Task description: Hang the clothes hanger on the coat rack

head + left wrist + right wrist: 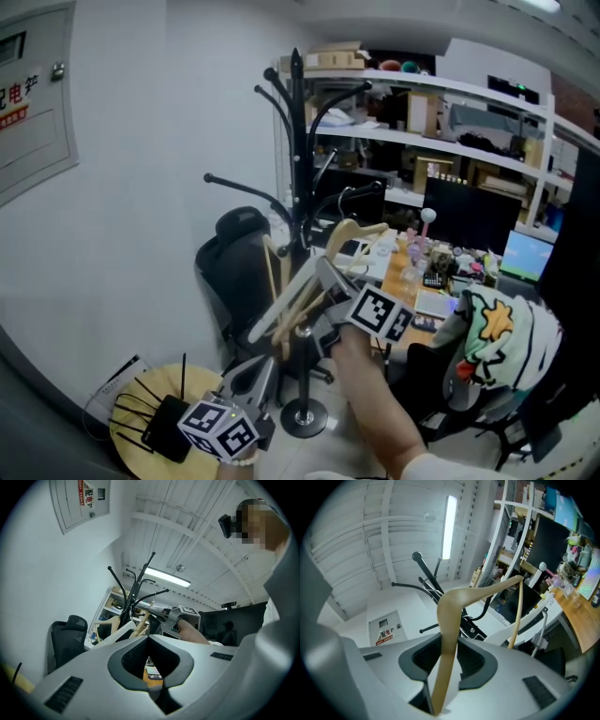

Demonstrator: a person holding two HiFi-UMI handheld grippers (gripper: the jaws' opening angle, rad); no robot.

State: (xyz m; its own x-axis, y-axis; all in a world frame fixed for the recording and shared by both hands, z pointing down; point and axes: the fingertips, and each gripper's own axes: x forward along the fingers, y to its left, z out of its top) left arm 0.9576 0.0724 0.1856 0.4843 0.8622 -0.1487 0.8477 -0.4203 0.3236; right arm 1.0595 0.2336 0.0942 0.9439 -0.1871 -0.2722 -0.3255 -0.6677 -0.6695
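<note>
Office, coat rack [297, 141] ahead. Right tool [449, 641] clenched on hanger [450, 599], which sticks up past its tips. Left tool [148, 638] closed, empty.

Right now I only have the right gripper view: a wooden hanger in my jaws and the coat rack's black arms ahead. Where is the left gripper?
Observer: In the head view the left gripper sits low at the bottom left, below your right gripper. It is apart from the wooden hanger and the coat rack.
Operator: Is it holding anything?
Observer: No. The left gripper view shows its jaws together with nothing between them.
</note>
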